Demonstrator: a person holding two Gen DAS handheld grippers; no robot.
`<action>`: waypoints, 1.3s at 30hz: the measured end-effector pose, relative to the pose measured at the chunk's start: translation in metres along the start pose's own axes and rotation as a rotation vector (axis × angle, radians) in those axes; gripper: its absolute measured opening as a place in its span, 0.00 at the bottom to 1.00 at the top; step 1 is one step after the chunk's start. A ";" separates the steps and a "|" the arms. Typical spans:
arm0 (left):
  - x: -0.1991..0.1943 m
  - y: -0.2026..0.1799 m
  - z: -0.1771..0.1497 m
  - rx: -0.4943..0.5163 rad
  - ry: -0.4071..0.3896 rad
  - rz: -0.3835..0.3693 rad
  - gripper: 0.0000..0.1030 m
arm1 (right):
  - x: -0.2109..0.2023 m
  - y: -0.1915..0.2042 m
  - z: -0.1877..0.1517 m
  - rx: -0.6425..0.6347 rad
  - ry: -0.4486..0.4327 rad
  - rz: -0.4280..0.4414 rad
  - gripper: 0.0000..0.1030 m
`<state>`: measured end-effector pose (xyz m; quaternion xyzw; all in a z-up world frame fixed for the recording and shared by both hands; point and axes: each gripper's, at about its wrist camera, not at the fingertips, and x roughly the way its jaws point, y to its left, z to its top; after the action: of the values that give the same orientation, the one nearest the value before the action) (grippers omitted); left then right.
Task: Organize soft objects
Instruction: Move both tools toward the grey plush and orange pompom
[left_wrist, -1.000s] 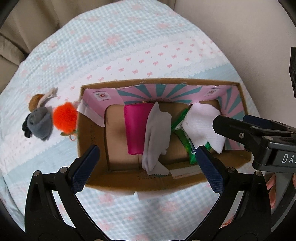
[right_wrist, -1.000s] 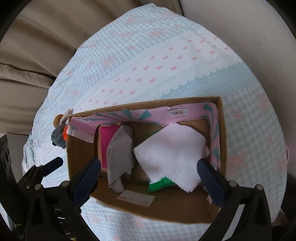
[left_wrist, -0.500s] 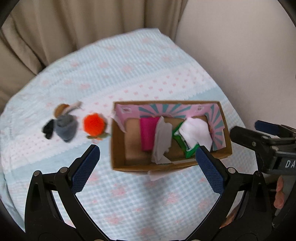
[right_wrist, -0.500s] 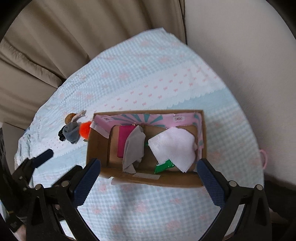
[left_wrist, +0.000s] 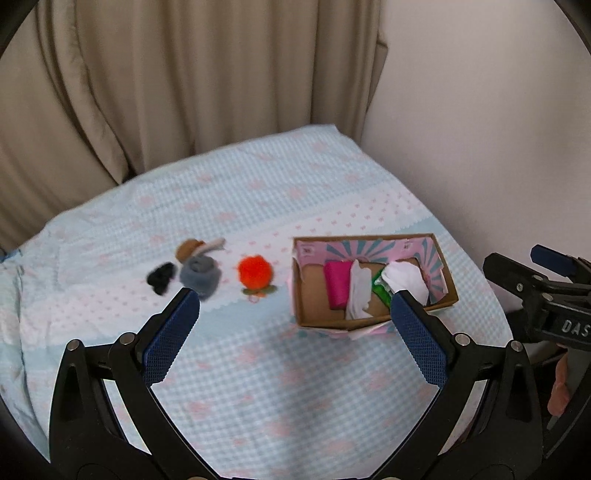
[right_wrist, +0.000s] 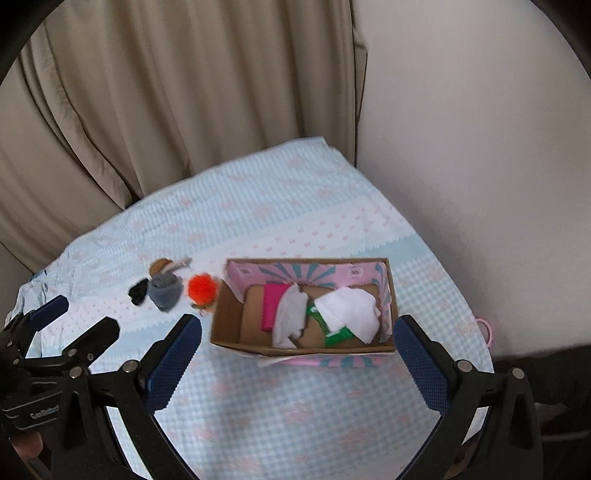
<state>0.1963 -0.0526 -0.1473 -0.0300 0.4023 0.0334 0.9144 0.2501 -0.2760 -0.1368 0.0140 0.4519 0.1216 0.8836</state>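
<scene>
A cardboard box (left_wrist: 314, 317) (right_wrist: 229, 332) with a pink and teal lining sits on the table's right side. It holds a pink cloth (left_wrist: 337, 286) (right_wrist: 272, 306), a grey-white cloth (left_wrist: 358, 291) (right_wrist: 290, 319), a white cloth (left_wrist: 404, 277) (right_wrist: 351, 310) and a green item (left_wrist: 380, 291) (right_wrist: 338, 336). Left of the box lie an orange pom-pom (left_wrist: 255, 271) (right_wrist: 201, 288), a grey soft toy (left_wrist: 199, 275) (right_wrist: 164, 291), a black piece (left_wrist: 160, 277) (right_wrist: 137, 292) and a brown piece (left_wrist: 188, 248) (right_wrist: 160, 266). My left gripper (left_wrist: 295, 325) and right gripper (right_wrist: 297, 363) are open, empty and high above the table.
The table wears a light blue checked cloth with pink bows (left_wrist: 258, 387) (right_wrist: 277, 406). Beige curtains (left_wrist: 147, 92) hang behind it and a pale wall (left_wrist: 480, 129) stands on the right. A pink ring (right_wrist: 485, 328) lies at the table's right edge.
Both grippers have pulled up and back from the box, so the whole table, the curtains and the wall now show. The box and the soft things have not moved.
</scene>
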 end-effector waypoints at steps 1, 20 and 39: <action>-0.007 0.006 -0.002 0.005 -0.014 0.004 1.00 | -0.005 0.006 -0.003 0.001 -0.018 -0.002 1.00; -0.037 0.156 -0.034 0.054 -0.097 -0.031 1.00 | -0.027 0.151 -0.041 0.040 -0.183 -0.011 1.00; 0.136 0.213 -0.050 0.148 -0.082 -0.088 0.99 | 0.144 0.228 -0.036 0.002 -0.138 0.072 1.00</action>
<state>0.2326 0.1602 -0.2872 0.0215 0.3644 -0.0357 0.9303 0.2561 -0.0247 -0.2420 0.0393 0.3894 0.1516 0.9077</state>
